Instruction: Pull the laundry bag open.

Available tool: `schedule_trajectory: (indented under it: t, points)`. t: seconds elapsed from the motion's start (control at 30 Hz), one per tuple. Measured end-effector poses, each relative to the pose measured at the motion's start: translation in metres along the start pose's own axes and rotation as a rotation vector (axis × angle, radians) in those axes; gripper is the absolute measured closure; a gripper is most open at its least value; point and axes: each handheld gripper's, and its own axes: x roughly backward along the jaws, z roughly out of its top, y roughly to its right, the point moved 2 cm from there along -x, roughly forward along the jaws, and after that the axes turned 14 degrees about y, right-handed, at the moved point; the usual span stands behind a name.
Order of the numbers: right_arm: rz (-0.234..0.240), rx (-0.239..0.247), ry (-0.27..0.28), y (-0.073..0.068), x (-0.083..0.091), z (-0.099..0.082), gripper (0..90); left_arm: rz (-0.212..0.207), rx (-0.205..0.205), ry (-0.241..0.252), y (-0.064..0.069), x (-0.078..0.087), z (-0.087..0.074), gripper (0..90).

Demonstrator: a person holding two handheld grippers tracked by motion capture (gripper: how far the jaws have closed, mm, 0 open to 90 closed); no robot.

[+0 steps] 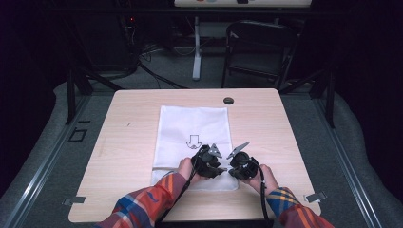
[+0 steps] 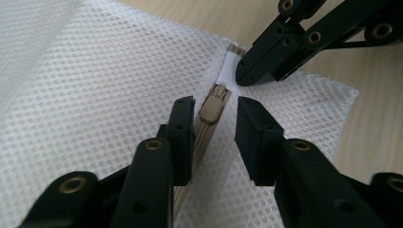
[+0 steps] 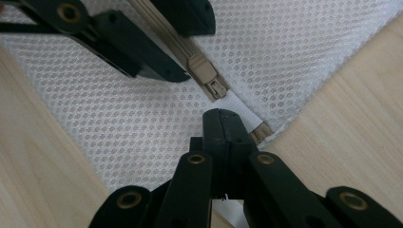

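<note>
on pale wood, white mesh bag [image 2: 95,80]

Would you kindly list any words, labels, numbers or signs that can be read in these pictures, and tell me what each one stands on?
No words or numbers can be read.
Sign: a black outlined arrow pointing toward the person, printed on the white mesh bag; no lettering is legible with it.
Coloured dots on the white panel at the top of the high view: too small to read.
The zipper pull bears no readable marking.
</note>
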Motion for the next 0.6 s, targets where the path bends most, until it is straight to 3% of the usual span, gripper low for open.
schedule_trajectory:
  t: [0.1,0.23,0.3,0.43,0.5,0.6]
  points:
    - [-0.004,0.023,-0.023,0.0011,0.0017,0.0000,90.0,0.008,-0.002,0.000,0.0032,-0.0073,-0.0005,73.6]
    - [-0.016,0.000,0.017,0.0003,0.0002,-0.0014,90.0,0.012,-0.012,-0.004,0.0030,-0.0102,0.0001,79.8]
    - [-0.012,0.016,-0.007,0.0013,0.0016,-0.0011,90.0,0.009,-0.012,-0.004,0.0028,-0.0096,0.0001,80.8]
    - [-0.021,-0.013,0.017,-0.0002,0.0001,-0.0016,90.0,0.012,0.005,0.011,0.0029,-0.0089,-0.0009,81.3]
    - [-0.007,-0.011,0.001,0.0007,0.0017,-0.0018,90.0,-0.011,-0.029,-0.022,-0.0011,-0.0054,-0.0007,81.3]
    - [-0.018,-0.020,0.004,0.0018,0.0019,-0.0026,90.0,-0.012,-0.026,-0.021,-0.0023,-0.0056,-0.0022,81.3]
